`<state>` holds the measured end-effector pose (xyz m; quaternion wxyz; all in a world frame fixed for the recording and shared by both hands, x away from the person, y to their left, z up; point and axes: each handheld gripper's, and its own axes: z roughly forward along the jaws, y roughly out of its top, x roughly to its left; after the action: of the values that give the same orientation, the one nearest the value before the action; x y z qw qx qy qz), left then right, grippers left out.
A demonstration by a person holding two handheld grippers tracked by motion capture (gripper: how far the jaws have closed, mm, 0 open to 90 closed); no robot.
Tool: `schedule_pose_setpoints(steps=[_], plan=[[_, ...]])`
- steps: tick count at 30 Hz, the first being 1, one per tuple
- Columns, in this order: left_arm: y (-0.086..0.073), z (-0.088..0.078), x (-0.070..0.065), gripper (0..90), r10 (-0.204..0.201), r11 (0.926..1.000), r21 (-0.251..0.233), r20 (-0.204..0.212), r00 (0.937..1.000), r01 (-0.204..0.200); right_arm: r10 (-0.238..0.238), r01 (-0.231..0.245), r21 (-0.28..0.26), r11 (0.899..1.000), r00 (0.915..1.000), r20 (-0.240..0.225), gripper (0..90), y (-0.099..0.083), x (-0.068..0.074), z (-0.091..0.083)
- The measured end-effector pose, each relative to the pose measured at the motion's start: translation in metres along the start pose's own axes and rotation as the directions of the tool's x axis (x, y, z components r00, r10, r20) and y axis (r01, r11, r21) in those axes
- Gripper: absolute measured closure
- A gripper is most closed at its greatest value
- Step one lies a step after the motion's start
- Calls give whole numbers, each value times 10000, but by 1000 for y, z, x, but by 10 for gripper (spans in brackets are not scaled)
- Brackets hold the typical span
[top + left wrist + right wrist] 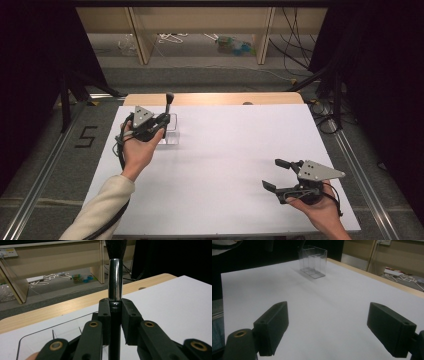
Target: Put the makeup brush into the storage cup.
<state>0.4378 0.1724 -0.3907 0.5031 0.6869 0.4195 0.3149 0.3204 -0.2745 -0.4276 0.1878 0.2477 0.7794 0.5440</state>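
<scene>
My left gripper [165, 120] is at the back left of the white table top [225, 165], shut on a brush [169, 102] that it holds upright. The brush [115, 277] has a black handle, a shiny silver ferrule and dark bristles at the top; the left gripper [115, 311] clamps it just below the ferrule. A clear plastic box [172, 134] with dividers stands right under and beside it, and the box's rim [37, 336] lies below the jaws. My right gripper [270, 173] rests open near the front right, empty; its jaws [337, 327] point toward the clear box [313, 261].
A wooden table edge [215, 98] runs behind the white sheet. Beyond it, wooden legs [142, 37], cables and small items lie on the floor. A "5" [86, 136] is marked on the floor at left, beside a metal rail.
</scene>
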Motion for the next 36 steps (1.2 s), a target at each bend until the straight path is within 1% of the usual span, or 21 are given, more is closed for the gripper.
schedule_pose_setpoints(steps=[1,4,6,9,10,12,16,17,20,29,30,36], plan=[[0,0,-1,784,-100,9999,-11,0,10000,100,-4,4,4,10000,10000,1,183,0,0,0],[0,1,-1,784,-112,9999,-25,9,9999,112,17,-17,7,10000,10000,1,183,0,0,0],[1,2,-1,784,-35,10000,-39,3,10000,35,21,-21,12,10000,10000,-3,183,0,0,0],[2,2,-1,784,-57,10000,-36,-9,10000,57,17,-17,6,10000,10000,-7,183,0,0,0],[3,2,-1,784,14,10000,-52,1,10000,-14,24,-24,11,10000,10000,-5,183,0,0,0],[3,2,-1,784,-69,10000,-65,1,10000,69,26,-26,21,10000,10000,-6,183,0,0,0],[4,4,-1,784,11,10000,-89,3,10000,-11,16,-16,16,10000,10000,0,183,0,0,0],[4,4,-2,784,-79,9999,-90,7,10000,79,10,-10,12,10000,10000,-1,184,0,0,0],[5,5,-2,784,-78,9999,-106,5,10000,78,22,-22,30,10000,10000,-1,183,0,0,0],[7,6,0,784,24,9999,-120,-34,10000,-24,31,-31,38,10000,10000,-3,184,0,0,0],[7,6,-1,784,-43,9999,-114,-43,10000,42,23,-23,34,10000,10000,-4,184,0,0,0],[8,7,0,784,-53,9998,-179,-44,10000,52,26,-26,37,10000,10000,-4,184,0,0,0]])
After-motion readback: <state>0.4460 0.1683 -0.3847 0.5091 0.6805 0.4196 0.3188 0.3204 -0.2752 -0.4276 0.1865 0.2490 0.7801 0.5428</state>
